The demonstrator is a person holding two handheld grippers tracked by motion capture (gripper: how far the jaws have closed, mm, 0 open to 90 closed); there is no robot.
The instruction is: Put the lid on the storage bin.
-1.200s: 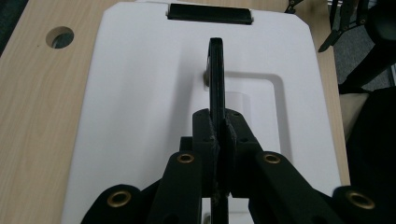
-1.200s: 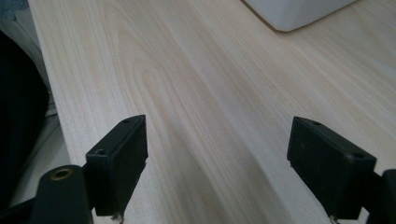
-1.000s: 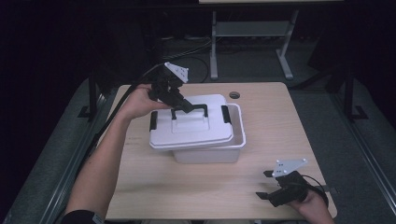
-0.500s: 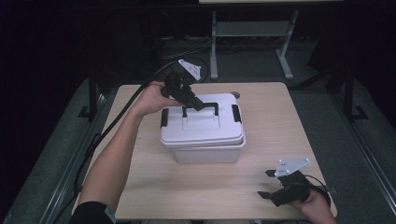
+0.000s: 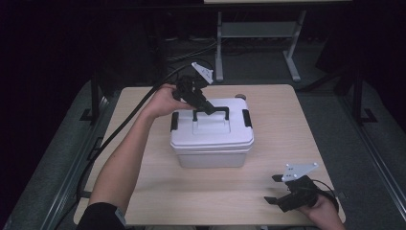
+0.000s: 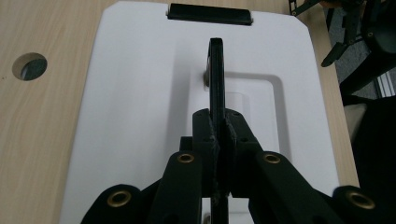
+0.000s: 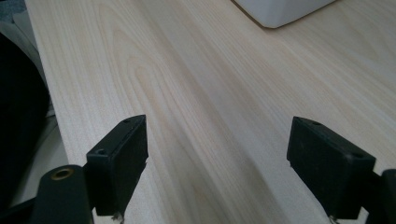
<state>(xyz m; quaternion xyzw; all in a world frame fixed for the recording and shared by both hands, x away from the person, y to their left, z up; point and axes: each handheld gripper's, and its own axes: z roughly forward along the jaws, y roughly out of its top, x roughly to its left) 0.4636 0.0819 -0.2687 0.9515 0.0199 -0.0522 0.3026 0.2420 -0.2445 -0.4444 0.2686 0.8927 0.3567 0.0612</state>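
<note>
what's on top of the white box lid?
On the white box lid a black handle stands raised, the left gripper shut on it. Black latches sit at both ends. The closed lid hides whatever is inside.

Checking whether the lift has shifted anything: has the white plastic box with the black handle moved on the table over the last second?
Yes. The white plastic box has slid toward the table's right edge, nearer the round hole.

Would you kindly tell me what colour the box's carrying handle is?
Black; the handle on the white box shows best in the high view.
</note>
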